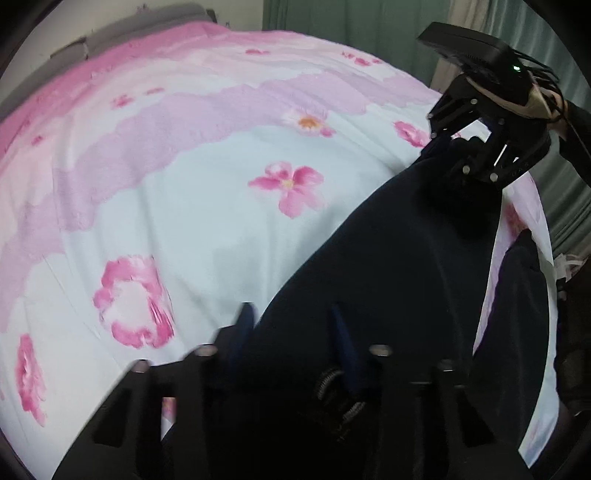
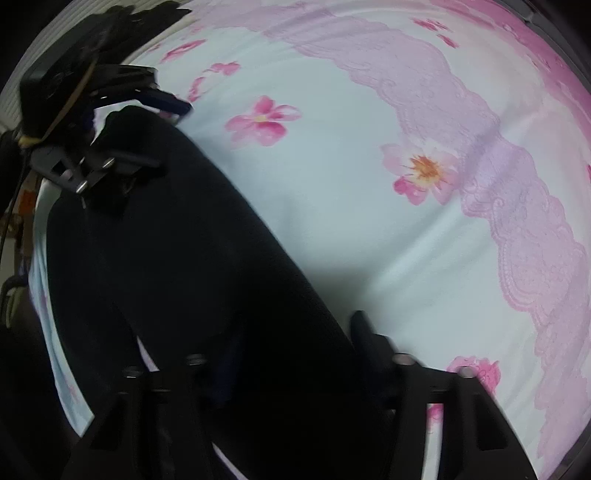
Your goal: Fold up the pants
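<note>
Dark navy pants point(image 1: 399, 266) hang stretched between my two grippers above a bed with a pale blue and pink flowered sheet point(image 1: 207, 221). My left gripper point(image 1: 291, 332) holds the cloth between its blue fingers at the bottom of the left wrist view. My right gripper point(image 1: 469, 147) grips the other end at the upper right. In the right wrist view the pants point(image 2: 192, 258) run from my right gripper point(image 2: 295, 350) up to the left gripper point(image 2: 147, 129). The lower part of the pants is draped over the bed edge.
The flowered sheet point(image 2: 369, 221) covers the whole bed, with a pink lace-print band point(image 2: 517, 221) across it. Green curtains point(image 1: 351, 22) hang behind the bed. A grey headboard edge point(image 1: 110, 33) shows at the far left.
</note>
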The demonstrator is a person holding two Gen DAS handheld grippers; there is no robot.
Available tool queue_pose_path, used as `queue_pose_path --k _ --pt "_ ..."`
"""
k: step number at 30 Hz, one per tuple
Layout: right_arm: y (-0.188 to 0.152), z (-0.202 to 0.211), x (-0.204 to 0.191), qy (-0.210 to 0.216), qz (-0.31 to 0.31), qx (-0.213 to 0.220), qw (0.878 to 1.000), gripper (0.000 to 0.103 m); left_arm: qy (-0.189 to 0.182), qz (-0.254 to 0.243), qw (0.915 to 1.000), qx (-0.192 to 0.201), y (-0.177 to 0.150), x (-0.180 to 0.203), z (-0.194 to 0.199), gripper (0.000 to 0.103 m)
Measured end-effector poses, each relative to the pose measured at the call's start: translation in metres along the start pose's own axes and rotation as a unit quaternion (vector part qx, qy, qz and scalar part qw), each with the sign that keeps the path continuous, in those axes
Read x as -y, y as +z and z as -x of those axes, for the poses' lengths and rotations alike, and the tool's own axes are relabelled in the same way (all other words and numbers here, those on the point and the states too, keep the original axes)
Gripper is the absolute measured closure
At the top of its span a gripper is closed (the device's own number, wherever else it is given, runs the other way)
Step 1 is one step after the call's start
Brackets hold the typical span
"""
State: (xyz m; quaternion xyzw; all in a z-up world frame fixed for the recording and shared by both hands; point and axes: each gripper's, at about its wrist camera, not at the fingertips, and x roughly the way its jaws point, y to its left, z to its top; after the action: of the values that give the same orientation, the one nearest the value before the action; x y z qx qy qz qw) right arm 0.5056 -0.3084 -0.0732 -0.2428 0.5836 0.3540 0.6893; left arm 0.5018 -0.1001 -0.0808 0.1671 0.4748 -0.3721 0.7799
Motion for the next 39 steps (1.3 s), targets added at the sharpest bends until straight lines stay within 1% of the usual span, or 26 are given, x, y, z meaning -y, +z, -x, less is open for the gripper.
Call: queue_pose_path --k 1,4,5,6,7,10,12,14,16,18,19,22,25,26,27,30,31,34,35,36,37,39 --pt "-0.003 0.0 -0.002 -0.002 0.003 -0.001 1.0 0.074 0.0 -0.006 1.0 -0.003 -0.001 0.002 0.001 0.082" --pt "-0.008 0.005 -0.008 -0.019 0.004 0.006 1.0 0.081 0.011 -0.033 0.9994 -0.001 -0.007 0.011 0.009 0.088" --pt "-0.01 0.007 -0.013 -0.028 0.009 0.009 1.0 0.086 0.014 -0.035 0.9993 0.002 -0.009 0.013 0.013 0.088" --pt "-0.012 0.01 -0.017 -0.037 0.016 0.012 0.999 0.089 0.019 -0.037 0.9991 0.007 -0.01 0.015 0.018 0.089" --pt "-0.016 0.013 -0.025 -0.054 0.026 0.018 0.998 0.09 0.028 -0.039 0.9988 0.013 -0.012 0.019 0.024 0.089" --pt "-0.025 0.025 -0.042 -0.083 0.036 0.041 0.995 0.092 0.057 -0.049 0.9967 0.031 -0.014 0.03 0.041 0.089" --pt "-0.029 0.035 -0.055 -0.105 0.041 0.056 0.992 0.092 0.084 -0.067 0.9931 0.047 -0.02 0.047 0.056 0.089" --pt "-0.04 0.05 -0.068 -0.131 0.049 0.081 0.987 0.092 0.11 -0.085 0.9885 0.059 -0.027 0.063 0.069 0.089" --pt "-0.047 0.065 -0.08 -0.158 0.057 0.103 0.981 0.092 0.138 -0.103 0.9827 0.068 -0.036 0.084 0.084 0.089" --pt "-0.062 0.079 -0.104 -0.197 0.074 0.126 0.969 0.092 0.167 -0.118 0.9757 0.079 -0.048 0.105 0.099 0.089" --pt "-0.061 0.082 -0.108 -0.209 0.081 0.132 0.966 0.092 0.176 -0.12 0.9733 0.084 -0.053 0.113 0.104 0.089" --pt "-0.079 0.09 -0.148 -0.269 0.115 0.161 0.943 0.092 0.203 -0.122 0.966 0.103 -0.075 0.142 0.121 0.089" --pt "-0.099 0.093 -0.179 -0.289 0.123 0.187 0.931 0.092 0.211 -0.118 0.9625 0.123 -0.1 0.169 0.13 0.089" --pt "-0.104 0.094 -0.186 -0.293 0.124 0.193 0.928 0.092 0.214 -0.115 0.9612 0.13 -0.109 0.178 0.132 0.089" --pt "-0.115 0.094 -0.197 -0.297 0.124 0.202 0.925 0.092 0.217 -0.113 0.96 0.137 -0.12 0.188 0.133 0.089" --pt "-0.14 0.086 -0.223 -0.317 0.132 0.216 0.914 0.092 0.232 -0.111 0.9549 0.148 -0.149 0.215 0.124 0.089" --pt "-0.15 0.076 -0.236 -0.33 0.137 0.218 0.908 0.092 0.234 -0.107 0.9547 0.149 -0.157 0.221 0.12 0.089" --pt "-0.171 0.055 -0.259 -0.353 0.143 0.22 0.898 0.092 0.222 -0.073 0.962 0.141 -0.179 0.23 0.104 0.089" --pt "-0.185 0.036 -0.273 -0.366 0.144 0.222 0.892 0.092 0.219 -0.064 0.9642 0.135 -0.184 0.231 0.099 0.089" --pt "-0.185 0.036 -0.273 -0.366 0.144 0.222 0.892 0.092 0.216 -0.055 0.9661 0.131 -0.19 0.232 0.094 0.089" --pt "-0.192 0.025 -0.279 -0.366 0.139 0.221 0.893 0.092 0.214 -0.047 0.9673 0.127 -0.193 0.234 0.091 0.088" --pt "-0.201 0.013 -0.284 -0.351 0.123 0.22 0.902 0.092 0.213 -0.035 0.9686 0.123 -0.199 0.241 0.087 0.088"
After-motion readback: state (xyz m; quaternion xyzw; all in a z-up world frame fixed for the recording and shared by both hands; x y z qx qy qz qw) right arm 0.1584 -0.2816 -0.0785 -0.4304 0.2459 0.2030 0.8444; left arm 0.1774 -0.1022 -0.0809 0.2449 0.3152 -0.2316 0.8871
